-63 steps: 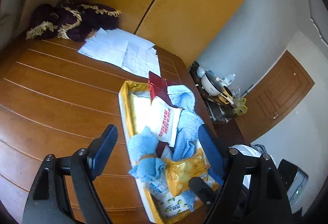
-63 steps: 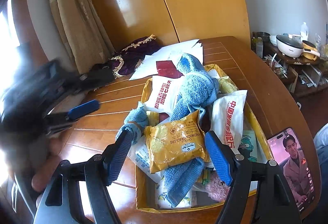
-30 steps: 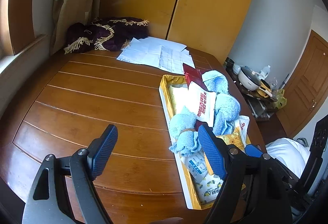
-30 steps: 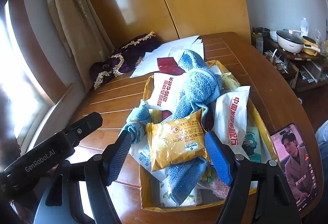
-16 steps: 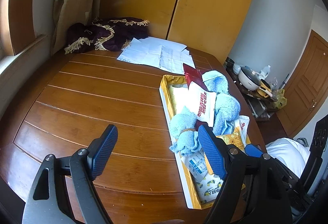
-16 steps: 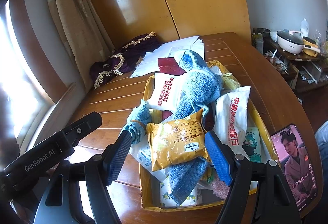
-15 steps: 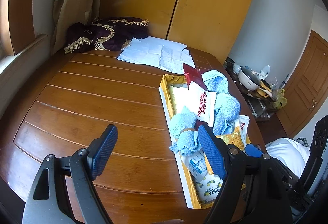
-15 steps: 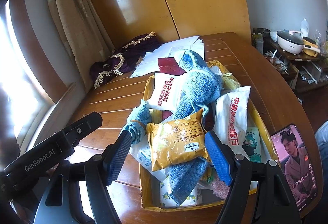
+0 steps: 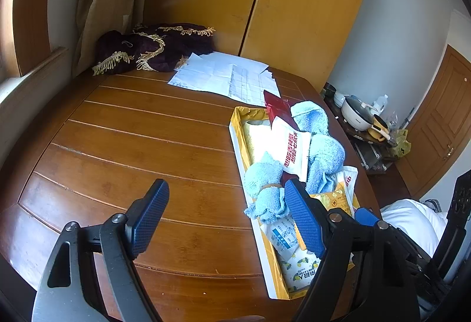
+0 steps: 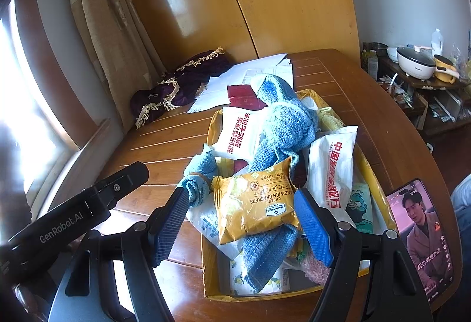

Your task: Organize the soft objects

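Now both claws hang above the brown wooden table (image 9: 147, 127), spread wide and holding nothing. The left claw (image 9: 223, 216) is over bare wood, its right finger just left of a yellow box (image 9: 235, 127) that lies along the table's right side. The right claw (image 10: 241, 227) is at the near end of that box (image 10: 210, 272), and between its blue pads (image 10: 313, 230) shows a yellow cracker pack (image 10: 256, 201) lying on top of the heap.

Inside the box, a blue towel (image 10: 282, 121) is piled from the far end down under the cracker pack. A smaller blue cloth (image 10: 197, 174), bound by a band, sticks out over the box's left rim. A white pack (image 10: 238, 133) with red print leans at the far left, another white pack (image 10: 332, 168) stands to the right, and a dark red packet (image 10: 243, 96) pokes out at the far end.

Beyond the box lie white papers (image 9: 223, 76), and a dark purple fringed cloth (image 9: 150, 48) sits in the far left corner. A phone (image 10: 421, 236) with a lit screen lies at the table's near right edge.
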Demonstrator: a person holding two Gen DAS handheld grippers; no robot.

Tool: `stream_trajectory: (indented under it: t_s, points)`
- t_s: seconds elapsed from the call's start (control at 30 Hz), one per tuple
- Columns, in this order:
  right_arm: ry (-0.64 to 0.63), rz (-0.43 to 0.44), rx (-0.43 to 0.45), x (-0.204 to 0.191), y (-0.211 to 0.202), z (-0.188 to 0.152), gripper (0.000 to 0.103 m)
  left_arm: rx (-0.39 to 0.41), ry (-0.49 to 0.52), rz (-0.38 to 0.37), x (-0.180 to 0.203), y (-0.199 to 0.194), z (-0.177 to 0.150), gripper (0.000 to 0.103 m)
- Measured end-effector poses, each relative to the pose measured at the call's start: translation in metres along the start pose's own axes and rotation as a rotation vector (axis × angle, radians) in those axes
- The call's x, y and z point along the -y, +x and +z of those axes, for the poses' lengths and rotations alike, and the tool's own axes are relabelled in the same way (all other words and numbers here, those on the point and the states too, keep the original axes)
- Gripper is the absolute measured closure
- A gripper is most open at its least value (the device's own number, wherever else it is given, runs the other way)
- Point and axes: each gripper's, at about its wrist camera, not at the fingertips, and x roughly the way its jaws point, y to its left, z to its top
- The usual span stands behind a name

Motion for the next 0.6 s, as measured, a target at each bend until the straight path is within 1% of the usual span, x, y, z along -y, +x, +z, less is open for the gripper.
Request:
stream_trajectory:
  t_s: [0.23,0.37,0.6]
  points:
    - [-0.002,-0.018,0.025,0.001,-0.009,-0.001,0.027,0.000,0.001,0.001,0.000,0.000,0.000,0.022]
    - [-0.003,-0.008,0.037,0.000,-0.014,0.000,0.027,0.000,0.001,0.003,-0.001,0.000,0.000,0.022]
    - [-0.004,-0.013,0.021,0.001,-0.011,0.000,0.027,-0.002,0.007,0.009,-0.002,0.001,-0.001,0.022]
